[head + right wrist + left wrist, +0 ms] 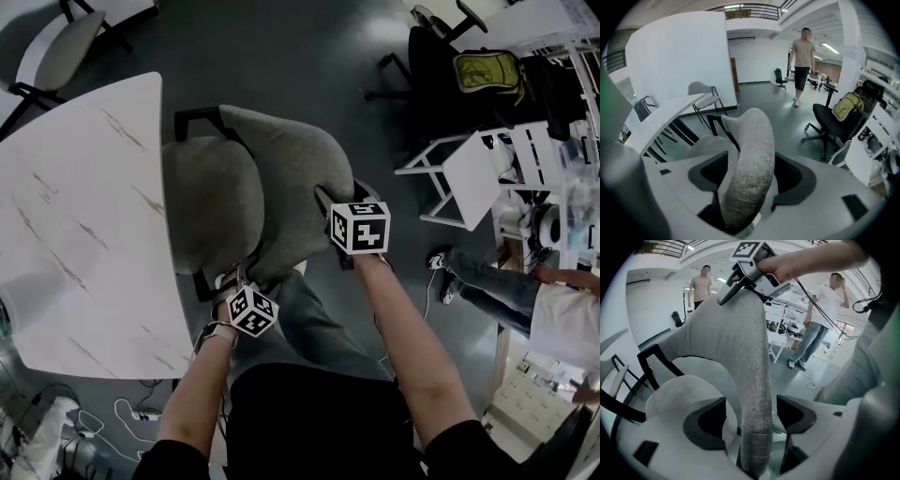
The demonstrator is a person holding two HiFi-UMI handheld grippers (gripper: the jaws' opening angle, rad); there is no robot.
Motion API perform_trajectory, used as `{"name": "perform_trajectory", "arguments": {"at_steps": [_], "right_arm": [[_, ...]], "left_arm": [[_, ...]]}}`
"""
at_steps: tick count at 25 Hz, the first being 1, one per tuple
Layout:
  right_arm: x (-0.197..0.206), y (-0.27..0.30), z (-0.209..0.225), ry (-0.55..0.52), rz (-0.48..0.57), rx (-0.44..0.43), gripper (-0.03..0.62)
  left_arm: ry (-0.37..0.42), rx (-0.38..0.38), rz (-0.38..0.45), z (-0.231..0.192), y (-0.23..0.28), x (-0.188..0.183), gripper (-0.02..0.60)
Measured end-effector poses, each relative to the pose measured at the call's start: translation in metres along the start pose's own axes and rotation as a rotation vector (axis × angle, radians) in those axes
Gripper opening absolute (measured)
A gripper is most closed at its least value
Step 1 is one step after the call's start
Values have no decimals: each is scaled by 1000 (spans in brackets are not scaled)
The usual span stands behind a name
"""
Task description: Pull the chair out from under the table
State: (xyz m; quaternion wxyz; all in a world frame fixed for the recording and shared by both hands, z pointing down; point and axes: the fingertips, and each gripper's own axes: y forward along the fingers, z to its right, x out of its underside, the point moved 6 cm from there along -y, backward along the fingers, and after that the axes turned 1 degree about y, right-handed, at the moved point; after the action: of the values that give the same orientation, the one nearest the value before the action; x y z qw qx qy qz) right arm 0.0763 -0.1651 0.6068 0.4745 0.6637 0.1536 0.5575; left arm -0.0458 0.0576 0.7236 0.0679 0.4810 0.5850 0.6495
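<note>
The grey fabric chair (216,202) stands with its seat partly under the white marble-patterned table (75,225). Both grippers straddle the top edge of its curved backrest (291,178). My left gripper (240,284) sits at the near end of that edge; in the left gripper view the backrest (752,380) runs between the open jaws of my left gripper (751,422), with small gaps to the pads. My right gripper (330,204) is farther along the edge, and in its own view my right gripper (750,180) is open around the backrest (750,159). The right gripper (731,289) also shows atop the backrest.
A black office chair with a yellow-green backpack (486,70) and a white stand (469,173) are at the right. A person's legs (487,286) are close by on the right. Another chair (66,47) stands at the far left. Cables (131,412) lie on the floor.
</note>
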Motion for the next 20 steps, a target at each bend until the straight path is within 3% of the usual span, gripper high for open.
{"name": "perform_trajectory", "arguments": {"at_steps": [3, 6, 9, 11, 20], "right_arm": [[5, 6, 1, 28, -29, -17, 298], [9, 11, 1, 53, -74, -50, 285], [10, 12, 4, 77, -95, -38, 173], [11, 11, 6, 94, -98, -26, 149], [13, 10, 11, 175, -87, -29, 120]], "left_arm": [[7, -6, -36, 0, 9, 6, 327], [46, -17, -56, 1, 12, 4, 246], [105, -7, -57, 8, 13, 3, 194], [137, -9, -59, 11, 15, 3, 153], [108, -18, -78, 12, 17, 3, 141]]}}
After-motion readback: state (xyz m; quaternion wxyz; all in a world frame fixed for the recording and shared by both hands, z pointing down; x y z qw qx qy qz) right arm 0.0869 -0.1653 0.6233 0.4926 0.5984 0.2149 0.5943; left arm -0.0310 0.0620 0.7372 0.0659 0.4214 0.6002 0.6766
